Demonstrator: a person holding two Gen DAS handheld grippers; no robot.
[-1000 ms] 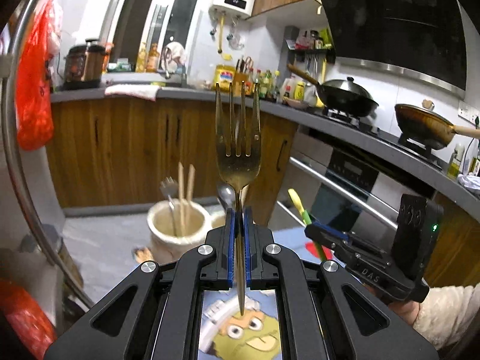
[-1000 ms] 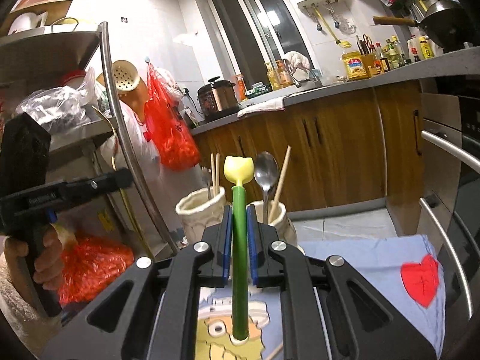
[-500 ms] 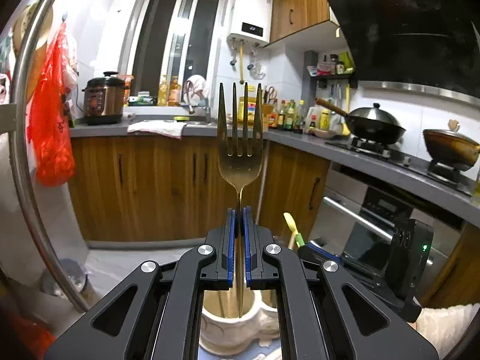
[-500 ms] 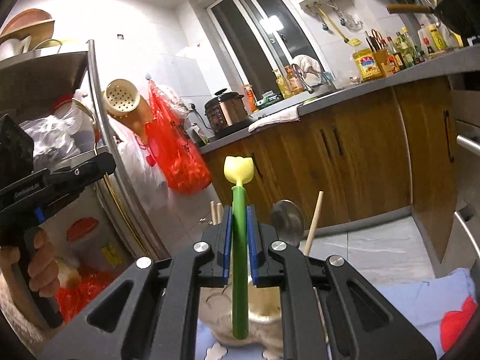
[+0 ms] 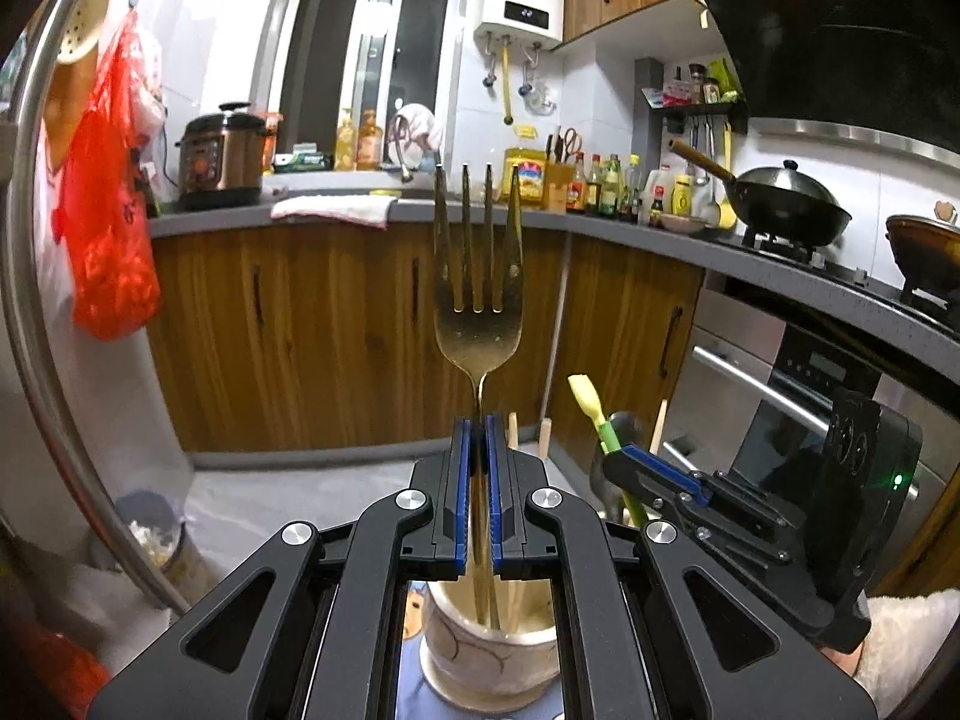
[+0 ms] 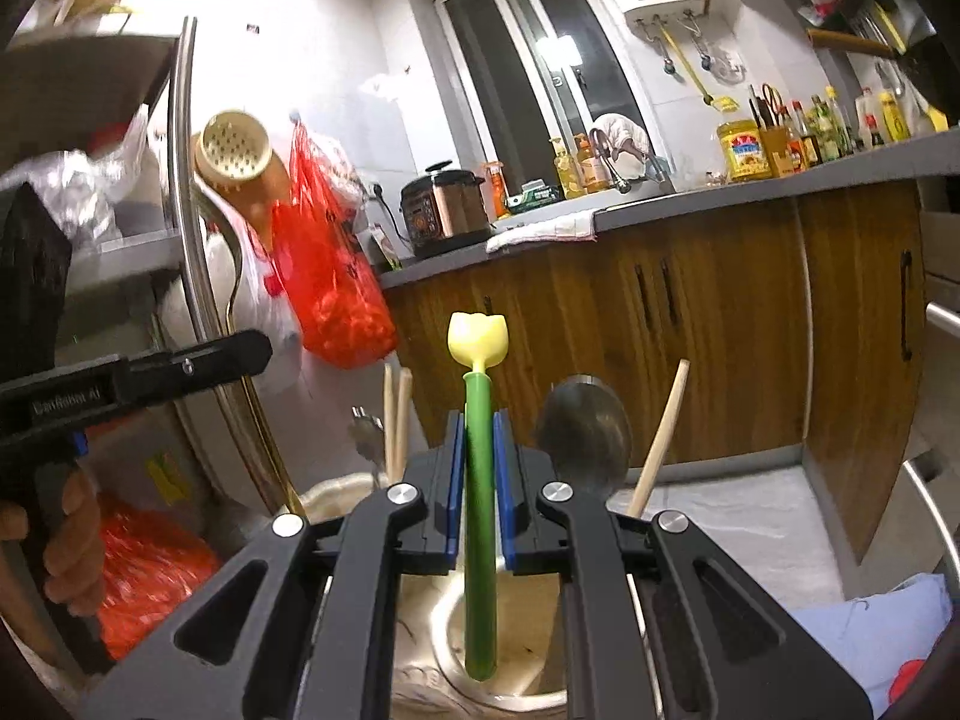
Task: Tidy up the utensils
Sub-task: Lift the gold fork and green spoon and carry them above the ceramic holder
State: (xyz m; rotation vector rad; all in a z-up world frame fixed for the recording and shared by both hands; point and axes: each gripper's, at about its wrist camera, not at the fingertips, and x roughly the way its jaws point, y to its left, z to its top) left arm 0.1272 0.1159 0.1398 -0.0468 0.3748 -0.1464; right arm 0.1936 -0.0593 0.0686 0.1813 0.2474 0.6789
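My left gripper (image 5: 478,444) is shut on a gold fork (image 5: 477,300), tines up. Its handle end hangs just over or inside a cream ceramic cup (image 5: 489,654) that holds chopsticks. My right gripper (image 6: 478,438) is shut on a green-handled utensil with a yellow tulip tip (image 6: 478,480), upright. Its lower end hangs over the mouth of a second cream cup (image 6: 528,666), in which a metal spoon (image 6: 585,426) and a chopstick (image 6: 660,432) stand. The first cup (image 6: 336,492) shows to the left with two chopsticks (image 6: 396,414). A hand (image 6: 66,540) holds the left gripper at that view's left edge.
A steel rack post (image 6: 192,276) with a red plastic bag (image 6: 336,276) stands close on the left. A blue cloth with a red heart (image 6: 870,636) lies under the cups. Wooden cabinets (image 5: 312,336) and an oven (image 5: 780,396) are behind.
Both grippers have moved forward over the two cups, which now sit right below the jaws. The cartoon cloth has dropped out of view. Fork and green utensil stay gripped.
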